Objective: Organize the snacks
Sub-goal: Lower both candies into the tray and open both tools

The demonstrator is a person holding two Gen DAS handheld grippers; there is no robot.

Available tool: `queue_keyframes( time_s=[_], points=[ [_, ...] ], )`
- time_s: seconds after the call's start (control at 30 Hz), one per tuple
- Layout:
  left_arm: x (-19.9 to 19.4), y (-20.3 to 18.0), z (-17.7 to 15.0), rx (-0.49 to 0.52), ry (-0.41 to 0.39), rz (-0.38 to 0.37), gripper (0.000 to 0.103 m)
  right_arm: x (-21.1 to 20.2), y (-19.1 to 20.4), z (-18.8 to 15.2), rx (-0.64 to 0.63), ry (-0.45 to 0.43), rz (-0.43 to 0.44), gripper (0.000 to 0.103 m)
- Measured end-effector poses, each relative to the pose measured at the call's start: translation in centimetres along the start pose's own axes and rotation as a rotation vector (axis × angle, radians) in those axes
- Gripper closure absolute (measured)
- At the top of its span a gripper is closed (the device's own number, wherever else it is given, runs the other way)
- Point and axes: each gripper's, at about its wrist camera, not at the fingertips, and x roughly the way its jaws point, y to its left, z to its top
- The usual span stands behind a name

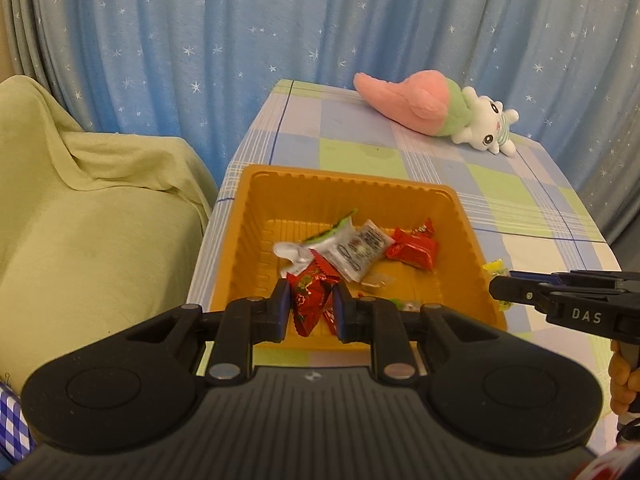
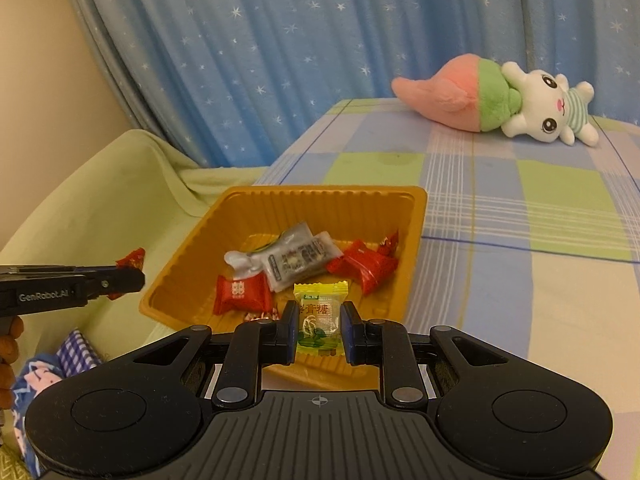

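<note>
While left gripper (image 1: 310, 306) pinches crinkled red candy (image 1: 310, 298), right gripper (image 2: 319, 330) clamps yellow-green candy (image 2: 319, 320).

The left gripper (image 1: 311, 307) pinches a red snack packet (image 1: 309, 304) over the near wall of the orange tray (image 1: 256, 224) (wrapped snacks lie inside). At three o'clock, the right gripper (image 1: 496, 286) holds a yellow candy (image 1: 495, 267). A plush toy (image 1: 436, 110) lies toward one o'clock.

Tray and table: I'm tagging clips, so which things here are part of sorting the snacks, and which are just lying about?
Part of the job:
- orange tray, snacks inside
- red candy in the left gripper
- yellow-green candy in the right gripper

Just lying about:
- plush toy
- checked tablecloth
- green cover
- starry curtain
</note>
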Motion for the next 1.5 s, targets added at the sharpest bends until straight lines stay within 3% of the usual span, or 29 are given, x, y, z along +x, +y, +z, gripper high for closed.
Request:
queue_keyframes(
  time_s=[0.43,0.8,1.5],
  points=[
    [3.2,0.5,1.6,0.053,0.033,-0.070,0.083,4.3,-0.1,0.7,0.025,0.037,-0.090,0.081],
    [5.2,-0.4,2.2,0.088,0.066,-0.122,0.083,6.0,0.1,1.5,0.022,0.050,-0.115,0.080],
    [7.2,-3.4,2.3,0.151,0.116,-0.222,0.083,3.7,-0.7,1.5,0.094,-0.001,-0.125,0.080]
  ],
)
